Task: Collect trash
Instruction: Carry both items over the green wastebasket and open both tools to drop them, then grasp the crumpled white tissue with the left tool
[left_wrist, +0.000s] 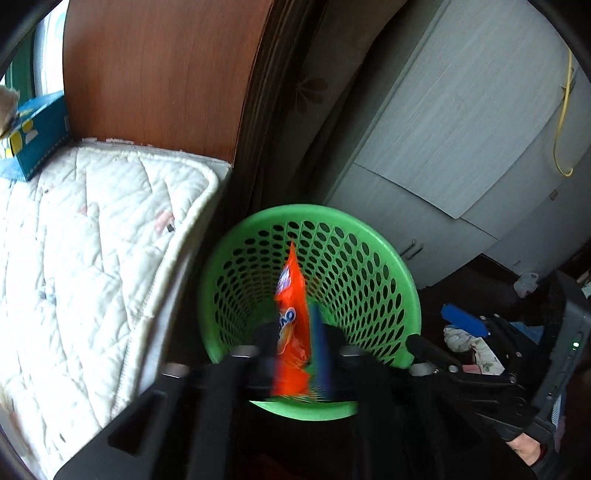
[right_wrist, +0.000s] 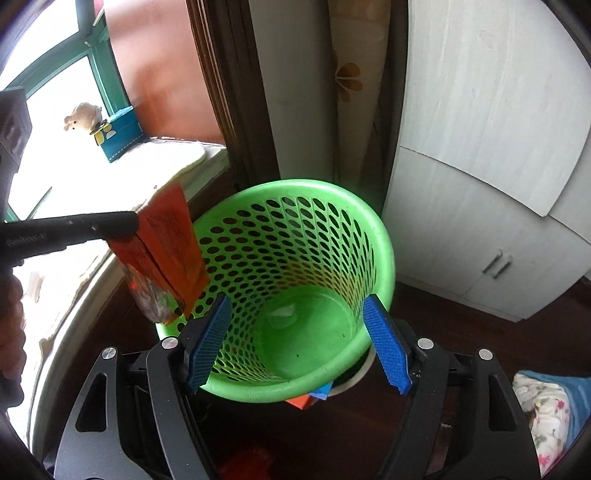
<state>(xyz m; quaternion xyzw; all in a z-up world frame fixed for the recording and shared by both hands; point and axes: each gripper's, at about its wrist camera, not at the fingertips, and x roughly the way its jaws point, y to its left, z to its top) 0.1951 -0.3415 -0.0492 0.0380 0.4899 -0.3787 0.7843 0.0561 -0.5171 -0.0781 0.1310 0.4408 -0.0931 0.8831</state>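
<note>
Above green basket (left_wrist: 369, 236): orange wrapper (left_wrist: 293, 325) upright, lengthwise.

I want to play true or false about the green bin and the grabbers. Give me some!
1. The green plastic basket has holes all over its wall. True.
2. The orange snack wrapper lies at the basket's bottom. False: it is up between the left gripper's fingers, over the rim.
3. The right gripper is open and holds nothing. True.
4. The right gripper's pads are red. False: they are blue.
</note>
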